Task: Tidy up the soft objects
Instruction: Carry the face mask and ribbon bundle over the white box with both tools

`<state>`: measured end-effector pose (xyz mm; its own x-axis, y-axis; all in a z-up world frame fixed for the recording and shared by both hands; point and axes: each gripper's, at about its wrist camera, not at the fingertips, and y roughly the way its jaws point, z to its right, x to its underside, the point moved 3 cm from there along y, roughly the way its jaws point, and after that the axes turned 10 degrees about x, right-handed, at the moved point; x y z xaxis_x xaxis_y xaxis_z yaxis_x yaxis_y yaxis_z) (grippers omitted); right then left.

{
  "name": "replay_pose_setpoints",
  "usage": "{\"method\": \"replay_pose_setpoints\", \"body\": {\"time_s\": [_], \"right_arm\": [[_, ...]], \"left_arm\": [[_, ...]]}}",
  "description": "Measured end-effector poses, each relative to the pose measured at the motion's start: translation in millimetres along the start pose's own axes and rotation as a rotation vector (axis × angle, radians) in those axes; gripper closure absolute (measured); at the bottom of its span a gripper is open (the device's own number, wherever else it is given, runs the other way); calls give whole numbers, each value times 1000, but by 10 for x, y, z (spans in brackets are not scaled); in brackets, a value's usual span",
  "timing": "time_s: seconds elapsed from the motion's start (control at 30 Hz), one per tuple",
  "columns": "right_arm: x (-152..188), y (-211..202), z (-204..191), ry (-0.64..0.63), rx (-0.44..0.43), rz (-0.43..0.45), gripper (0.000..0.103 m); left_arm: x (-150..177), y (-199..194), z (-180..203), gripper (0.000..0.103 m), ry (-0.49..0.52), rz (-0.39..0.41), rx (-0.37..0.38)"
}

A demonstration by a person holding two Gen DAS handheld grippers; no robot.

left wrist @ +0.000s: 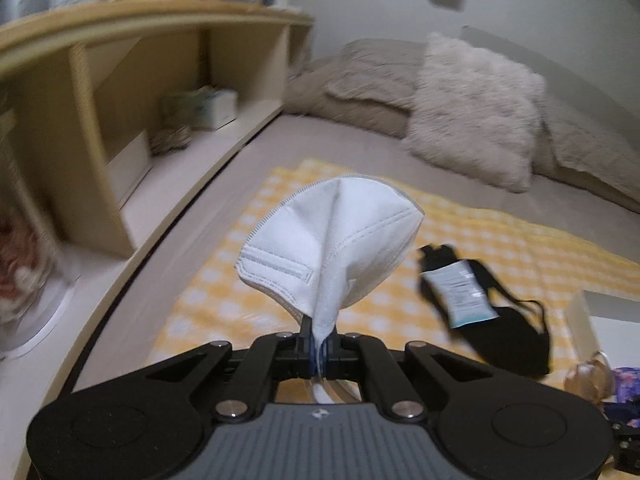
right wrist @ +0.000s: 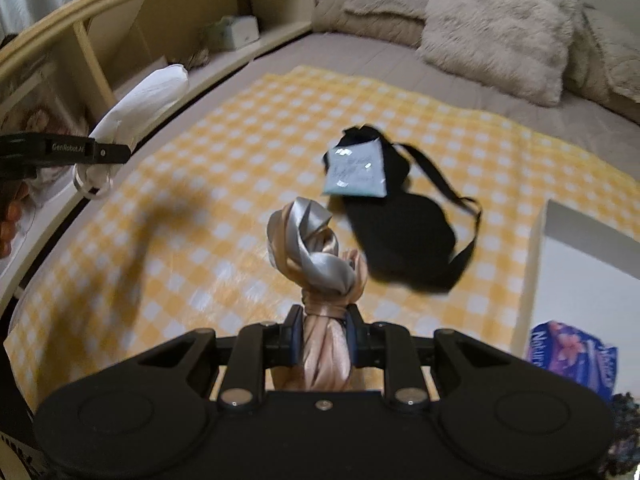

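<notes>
Both items are lifted above the checked cloth (right wrist: 224,184) mid-carry: the left gripper (left wrist: 320,344) pinches a white mask (left wrist: 332,240), the right gripper (right wrist: 324,332) clamps a satin scrunchie (right wrist: 316,256), likely next needing placement in the white box (right wrist: 580,280) at 3 o'clock.

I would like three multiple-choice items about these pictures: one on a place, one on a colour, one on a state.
1. Where does the small pale blue packet lie?
A. on the black mask
B. on the shelf
C. on the fluffy pillow

2. What colour is the checked cloth on the bed?
A. green and white
B. yellow and white
C. red and white

3. What is the left claw doing?
A. it is open and holds nothing
B. it is pushing a pillow
C. it is shut on the white mask

Key: 1 A, the packet rests on top of the black mask; 2 B, its squares are yellow and white; 3 C, the white mask is pinched between its fingers.
</notes>
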<state>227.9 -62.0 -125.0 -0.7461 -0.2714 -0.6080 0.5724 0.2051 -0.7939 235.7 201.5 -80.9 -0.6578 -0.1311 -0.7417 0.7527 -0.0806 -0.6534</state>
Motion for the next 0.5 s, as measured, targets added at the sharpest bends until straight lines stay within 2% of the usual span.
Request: {"method": "replay_pose_setpoints", "body": {"time_s": [0.17, 0.5], "right_arm": [[-56, -197, 217, 27, 25, 50, 80], [-78, -621, 910, 140, 99, 146, 80]], "left_arm": [[-89, -33, 390, 101, 51, 32, 50], [-210, 53, 1176, 100, 134, 63, 157]]}}
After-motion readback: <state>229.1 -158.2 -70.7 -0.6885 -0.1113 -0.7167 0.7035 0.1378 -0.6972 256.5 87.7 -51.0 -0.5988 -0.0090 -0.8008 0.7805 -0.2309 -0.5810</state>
